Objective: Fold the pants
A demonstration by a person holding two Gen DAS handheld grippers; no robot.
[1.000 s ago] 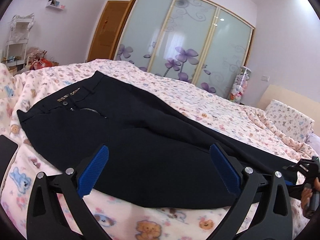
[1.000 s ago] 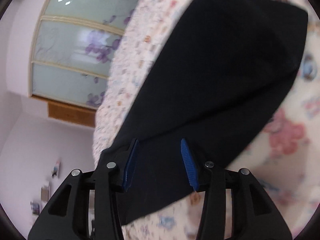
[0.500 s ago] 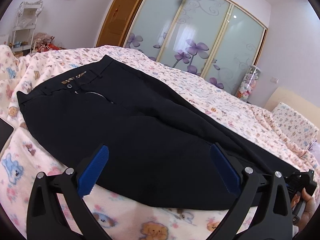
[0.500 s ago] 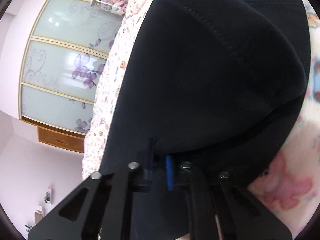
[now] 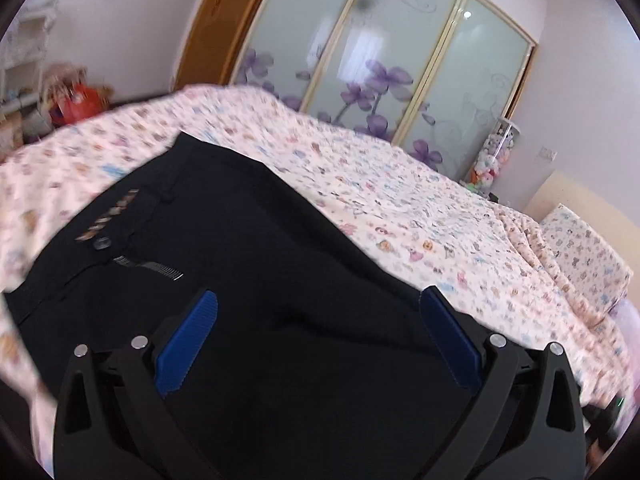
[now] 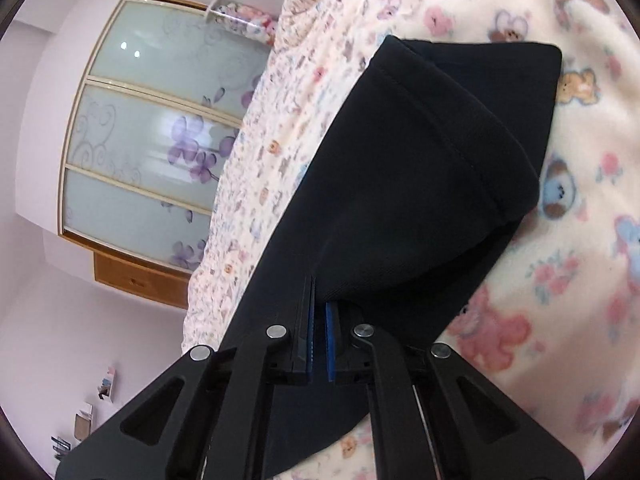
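Black pants lie spread on the bed, waistband with button and open zipper at the left. My left gripper hovers open over the seat of the pants, nothing between its blue pads. In the right wrist view the leg end of the pants shows its stitched hem, bunched and raised off the blanket. My right gripper is shut on a fold of that leg fabric, just short of the hem.
A pink bear-print blanket covers the bed, seen also as blanket. A pillow lies at the right. Behind stand a glass-door wardrobe, a wooden door, a jar of plush toys and a white shelf.
My right gripper's jaws closed on the pant leg and the hem bunched up. My left gripper moved forward over the pants toward the waistband, still open.
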